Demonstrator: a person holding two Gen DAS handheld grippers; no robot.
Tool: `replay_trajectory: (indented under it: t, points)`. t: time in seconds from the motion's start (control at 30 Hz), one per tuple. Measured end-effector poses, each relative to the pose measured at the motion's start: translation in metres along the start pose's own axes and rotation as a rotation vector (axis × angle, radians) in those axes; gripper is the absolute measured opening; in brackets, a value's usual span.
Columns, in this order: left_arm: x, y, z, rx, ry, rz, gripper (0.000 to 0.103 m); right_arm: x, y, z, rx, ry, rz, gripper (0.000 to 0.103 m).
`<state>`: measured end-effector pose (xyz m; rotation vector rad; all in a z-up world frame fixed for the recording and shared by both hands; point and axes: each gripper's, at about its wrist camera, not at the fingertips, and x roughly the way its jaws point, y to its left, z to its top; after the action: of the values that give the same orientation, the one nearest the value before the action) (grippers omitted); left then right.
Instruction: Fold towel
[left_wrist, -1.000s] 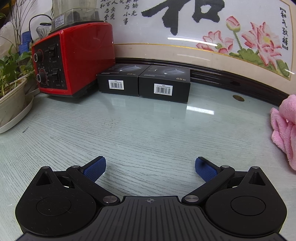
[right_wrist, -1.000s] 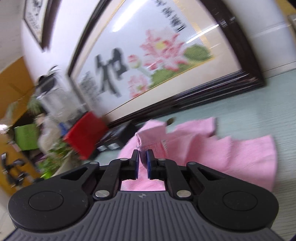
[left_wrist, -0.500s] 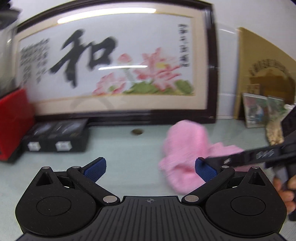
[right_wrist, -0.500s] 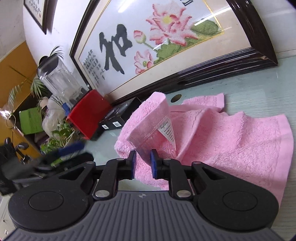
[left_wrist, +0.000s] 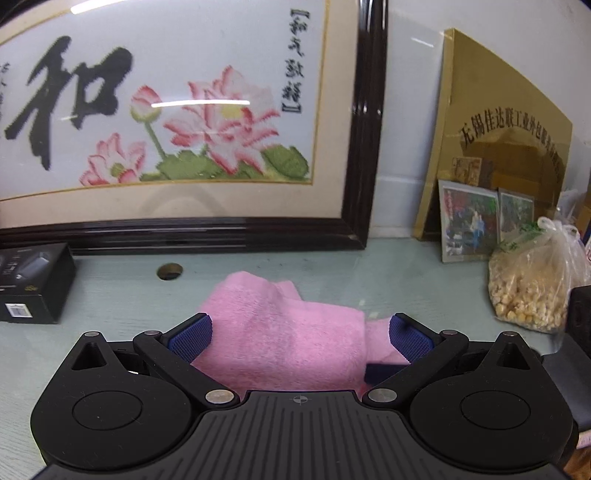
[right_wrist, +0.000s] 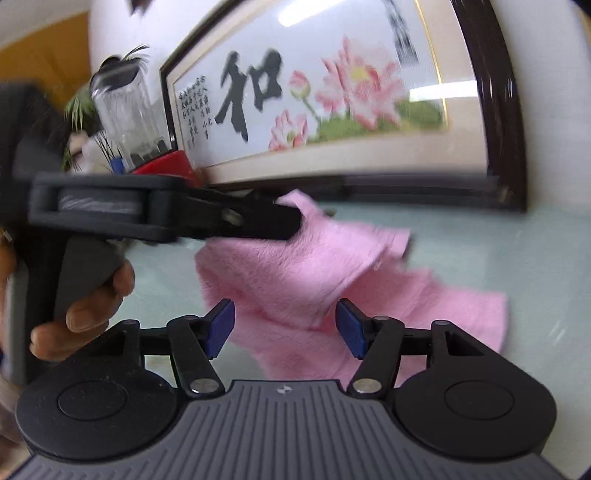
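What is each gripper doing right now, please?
Left gripper: open, with the pink towel between its fingers, not clamped.
Right gripper: open, holding nothing, just in front of the towel.

Right claw (right_wrist: 286, 328) gapes over pink towel (right_wrist: 314, 273); left claw (right_wrist: 291, 221) touches it.

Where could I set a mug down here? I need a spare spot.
Bare tabletop lies between the black box and the pink towel, and again between towel and bag of kernels. The back edge along the framed picture is crowded.
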<state>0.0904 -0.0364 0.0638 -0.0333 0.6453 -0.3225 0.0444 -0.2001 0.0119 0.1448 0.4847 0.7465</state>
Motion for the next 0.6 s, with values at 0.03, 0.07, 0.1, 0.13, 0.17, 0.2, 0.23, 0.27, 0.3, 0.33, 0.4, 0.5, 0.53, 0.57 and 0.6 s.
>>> replay_trajectory:
  t: [0.03,0.07,0.1,0.13,0.17,0.2,0.23,0.27,0.3,0.33,0.4,0.5,0.53,0.57,0.6]
  points:
    - [0.002,-0.002,-0.001,0.011,0.005,-0.013,0.103,-0.002,0.005,-0.001,-0.042,-0.018,-0.016,0.067]
    - [0.004,-0.003,-0.002,0.017,0.008,-0.017,0.103,-0.001,0.012,-0.003,-0.081,-0.028,0.002,0.067]
    - [0.005,-0.004,-0.003,0.022,0.011,-0.020,0.103,-0.001,0.017,-0.005,-0.106,-0.030,0.020,0.067]
    - [0.005,-0.004,-0.004,0.026,0.014,-0.020,0.103,0.000,0.019,-0.007,-0.120,-0.031,0.025,0.067]
    - [0.004,-0.004,-0.001,0.026,0.014,-0.019,0.103,0.000,0.021,-0.008,-0.133,-0.033,0.024,0.067]
    - [0.004,-0.003,0.000,0.022,0.018,-0.022,0.103,0.001,0.022,-0.009,-0.144,-0.033,0.026,0.071]
    - [0.003,-0.002,0.001,0.024,0.031,-0.035,0.103,0.001,0.022,-0.010,-0.154,-0.032,0.029,0.074]
    - [0.003,0.000,0.002,0.027,0.044,-0.049,0.103,0.001,0.023,-0.010,-0.164,-0.031,0.031,0.075]
    - [0.005,-0.001,0.006,0.033,0.058,-0.074,0.103,0.001,0.024,-0.011,-0.174,-0.030,0.034,0.076]
    - [0.005,-0.001,0.008,0.040,0.067,-0.108,0.103,0.002,0.025,-0.012,-0.185,-0.029,0.037,0.077]
    - [0.006,-0.003,0.008,0.060,0.081,-0.152,0.103,0.002,0.027,-0.014,-0.205,-0.028,0.043,0.080]
    - [0.007,-0.008,0.008,0.099,0.088,-0.175,0.103,0.003,0.029,-0.016,-0.235,-0.025,0.052,0.084]
    - [0.009,-0.012,0.008,0.105,0.082,-0.172,0.103,0.003,0.030,-0.017,-0.246,-0.024,0.055,0.085]
    - [0.010,-0.014,0.008,0.105,0.083,-0.181,0.103,0.003,0.030,-0.017,-0.250,-0.023,0.055,0.085]
    - [0.010,-0.014,0.007,0.104,0.084,-0.191,0.103,0.003,0.030,-0.017,-0.253,-0.022,0.054,0.085]
